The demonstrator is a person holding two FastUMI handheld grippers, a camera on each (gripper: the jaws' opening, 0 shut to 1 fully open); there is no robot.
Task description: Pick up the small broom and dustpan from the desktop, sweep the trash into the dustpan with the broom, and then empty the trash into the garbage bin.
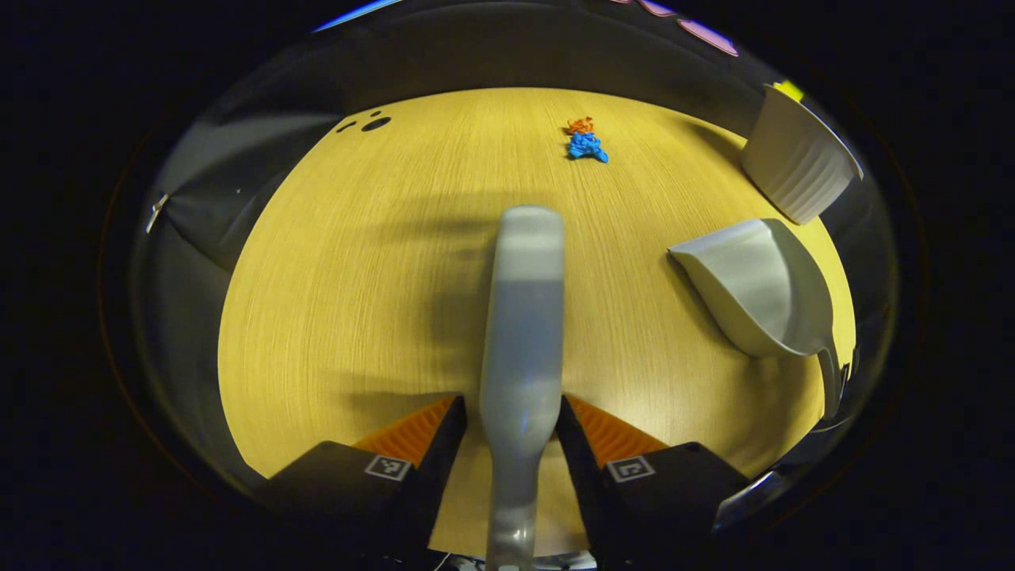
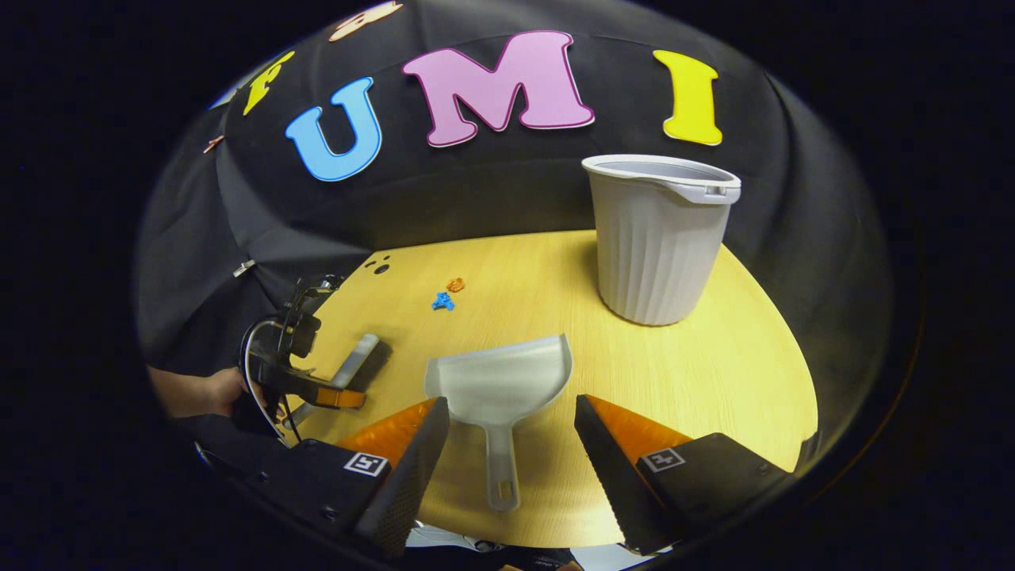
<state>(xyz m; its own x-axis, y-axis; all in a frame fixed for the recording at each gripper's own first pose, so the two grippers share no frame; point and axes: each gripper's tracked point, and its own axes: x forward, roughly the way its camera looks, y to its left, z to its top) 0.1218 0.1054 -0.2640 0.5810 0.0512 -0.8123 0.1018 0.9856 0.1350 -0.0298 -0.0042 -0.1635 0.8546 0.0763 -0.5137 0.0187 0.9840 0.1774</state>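
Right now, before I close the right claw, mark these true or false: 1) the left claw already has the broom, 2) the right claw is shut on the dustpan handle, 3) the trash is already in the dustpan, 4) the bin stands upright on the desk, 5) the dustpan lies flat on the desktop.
1) True: the left claw has both fingers against the broom.
2) False: the right claw is open, its fingers on either side of the dustpan handle without touching it.
3) False: the blue and orange trash lies on the desktop, apart from the dustpan.
4) True: the garbage bin stands upright.
5) True: the dustpan rests on the desktop.
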